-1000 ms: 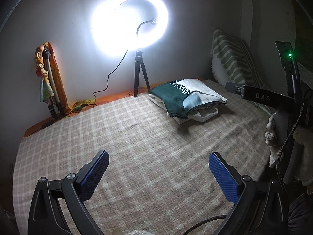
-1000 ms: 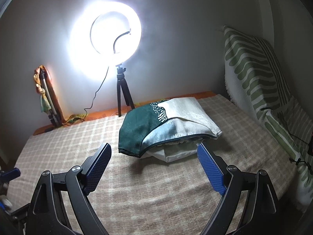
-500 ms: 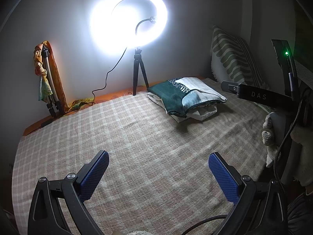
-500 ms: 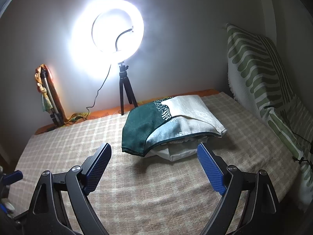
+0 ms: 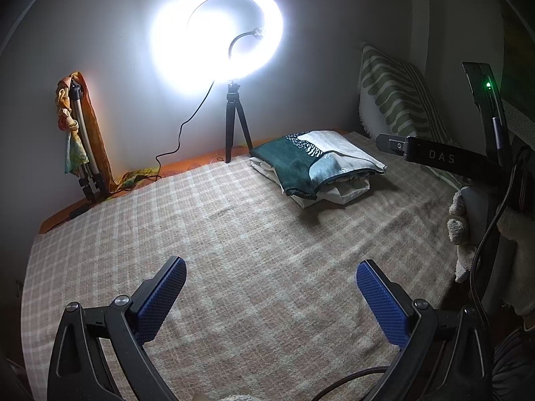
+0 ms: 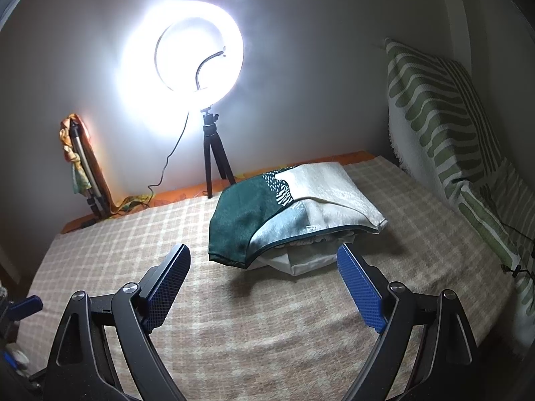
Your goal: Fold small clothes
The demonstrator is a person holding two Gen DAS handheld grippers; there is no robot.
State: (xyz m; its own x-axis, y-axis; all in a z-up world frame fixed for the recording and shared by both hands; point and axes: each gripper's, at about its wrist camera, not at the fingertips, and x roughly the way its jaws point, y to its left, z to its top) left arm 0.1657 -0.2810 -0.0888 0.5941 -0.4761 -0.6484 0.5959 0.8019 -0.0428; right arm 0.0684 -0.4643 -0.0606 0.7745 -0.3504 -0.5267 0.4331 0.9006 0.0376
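The left gripper is hanging over the checked blanket with its blue-padded fingers spread wide and nothing between them. The right gripper is likewise gaping, empty, its fingers framing the near edge of the pile of folded clothes. That pile is lying on the blanket toward the far right of the bed, a dark green and pale patterned piece sitting on top of white fabric; how many garments are stacked underneath is hard to tell from here. Behind it a ring light on a small black tripod is glaring against the wall. A striped green cushion is leaning at the right, and a folded tripod draped in orange cloth is leaning at the left wall.
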